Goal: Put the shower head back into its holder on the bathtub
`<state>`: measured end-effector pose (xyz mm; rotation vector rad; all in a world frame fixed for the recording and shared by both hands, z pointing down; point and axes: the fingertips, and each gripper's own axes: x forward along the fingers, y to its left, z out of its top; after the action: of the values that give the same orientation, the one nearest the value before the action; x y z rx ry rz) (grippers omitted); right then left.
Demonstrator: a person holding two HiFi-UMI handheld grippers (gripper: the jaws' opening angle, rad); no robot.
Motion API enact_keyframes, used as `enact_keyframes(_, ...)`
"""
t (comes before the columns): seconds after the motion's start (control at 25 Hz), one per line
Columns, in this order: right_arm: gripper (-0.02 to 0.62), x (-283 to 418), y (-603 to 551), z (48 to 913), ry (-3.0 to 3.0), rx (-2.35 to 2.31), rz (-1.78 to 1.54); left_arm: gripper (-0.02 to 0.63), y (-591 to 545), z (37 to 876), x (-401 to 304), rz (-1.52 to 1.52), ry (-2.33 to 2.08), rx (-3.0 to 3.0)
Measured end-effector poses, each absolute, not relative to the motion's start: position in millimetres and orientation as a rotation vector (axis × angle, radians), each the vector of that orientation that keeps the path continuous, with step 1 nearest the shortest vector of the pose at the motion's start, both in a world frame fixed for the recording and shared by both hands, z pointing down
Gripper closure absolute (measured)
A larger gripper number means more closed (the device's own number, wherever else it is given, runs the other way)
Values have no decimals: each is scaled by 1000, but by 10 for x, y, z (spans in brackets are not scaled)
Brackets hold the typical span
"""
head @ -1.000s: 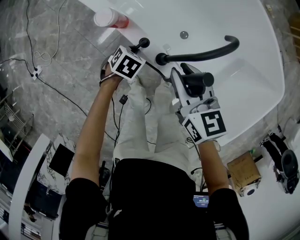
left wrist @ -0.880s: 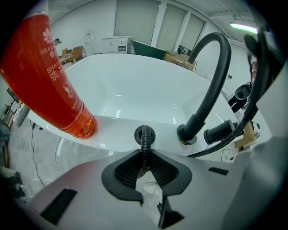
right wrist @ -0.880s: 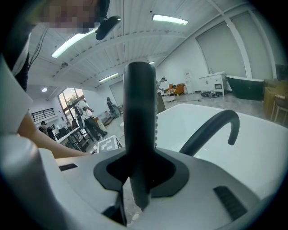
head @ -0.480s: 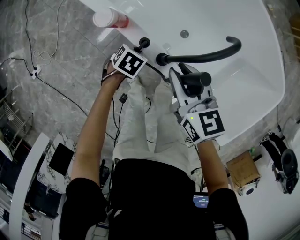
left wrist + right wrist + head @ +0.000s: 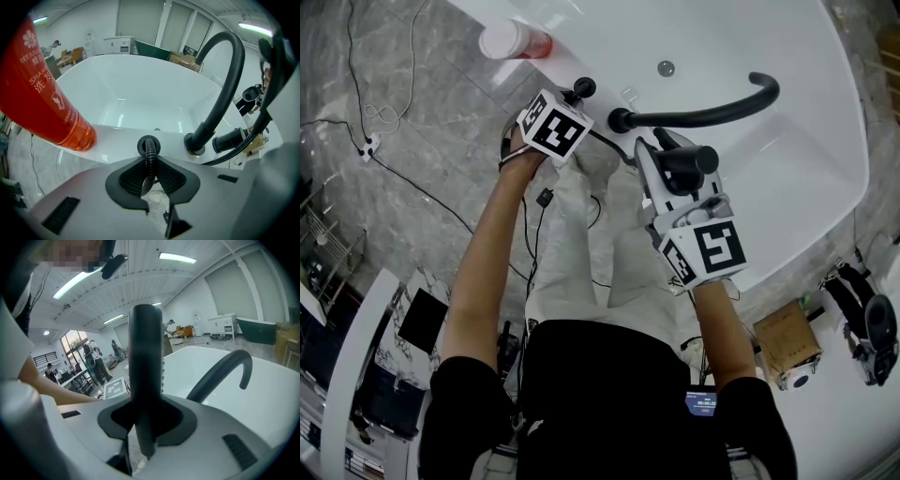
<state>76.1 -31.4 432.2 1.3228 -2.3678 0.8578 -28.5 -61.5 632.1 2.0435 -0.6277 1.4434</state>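
We judge the shower head (image 5: 145,352) is not yet seated, and the step in hand is feeding slack down the holder (image 5: 141,146). Our left gripper (image 5: 150,172) points steeply down just short of the holder, its jaws nearly together and pinching the hose (image 5: 149,155) where it enters. Our right gripper (image 5: 145,425), right of the holder and tilted more gently, clamps the shower head upright by its handle. Next, we think, the hose must slide in freely while the handle swings over the holder and lowers straight.
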Motion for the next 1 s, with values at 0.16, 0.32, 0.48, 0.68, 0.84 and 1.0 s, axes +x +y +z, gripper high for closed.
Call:
enact_keyframes(0.16, 482, 725, -312, 4329, -2371, 1319, 855, 531, -653, 6289, -275, 1402, -659, 2064)
enact_keyframes(0.32, 482, 744, -328, 4353, -2370, 1310, 854, 532, -717, 6349, -188, 1406, -655, 2057)
enact_keyframes(0.48, 482, 743, -305, 4367, -2368, 1299, 854, 534, -804, 6388, -157, 1390, -696, 2056)
enact_keyframes(0.68, 482, 761, -279, 4393, -2367, 1298, 859, 534, -833, 6405, -131, 1406, -720, 2061)
enact_keyframes(0.84, 482, 721, -281, 4354, -2373, 1300, 846, 534, -803, 6401, -139, 1387, -734, 2073)
enact_keyframes(1.0, 482, 697, -291, 4279, -2383, 1301, 834, 524, -776, 6355, -132, 1328, -743, 2077)
